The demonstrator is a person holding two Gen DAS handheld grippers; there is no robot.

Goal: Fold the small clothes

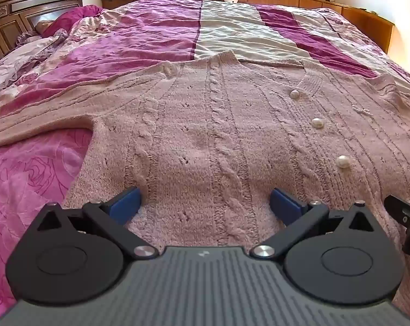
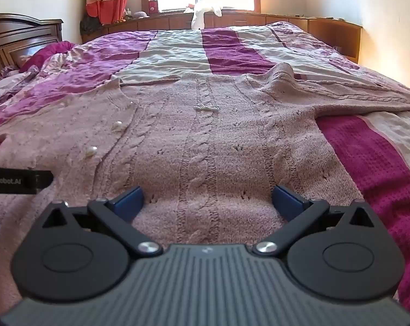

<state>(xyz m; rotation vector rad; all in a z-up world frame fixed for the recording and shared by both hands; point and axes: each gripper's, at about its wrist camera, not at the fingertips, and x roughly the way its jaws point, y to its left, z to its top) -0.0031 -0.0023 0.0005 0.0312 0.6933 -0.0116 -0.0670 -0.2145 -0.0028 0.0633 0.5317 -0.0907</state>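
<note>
A pale pink cable-knit cardigan (image 1: 205,125) with pearl buttons (image 1: 317,122) lies spread flat, front up, on the bedspread. Its sleeves reach out to either side, one in the left wrist view (image 1: 42,108) and the other in the right wrist view (image 2: 354,92). My left gripper (image 1: 205,203) stands open low over the cardigan's near left part, blue pads (image 1: 126,203) wide apart with only flat knit between them. My right gripper (image 2: 207,199) is open the same way over the near right part (image 2: 205,141). Each gripper shows at the edge of the other's view (image 1: 406,217) (image 2: 17,182).
A purple, magenta and cream striped bedspread (image 1: 232,32) covers the bed. A crumpled floral quilt (image 1: 36,51) lies by the dark wooden headboard (image 1: 20,8) on the left. A wooden ledge (image 2: 259,19) with a white plush toy (image 2: 201,13) runs under the window.
</note>
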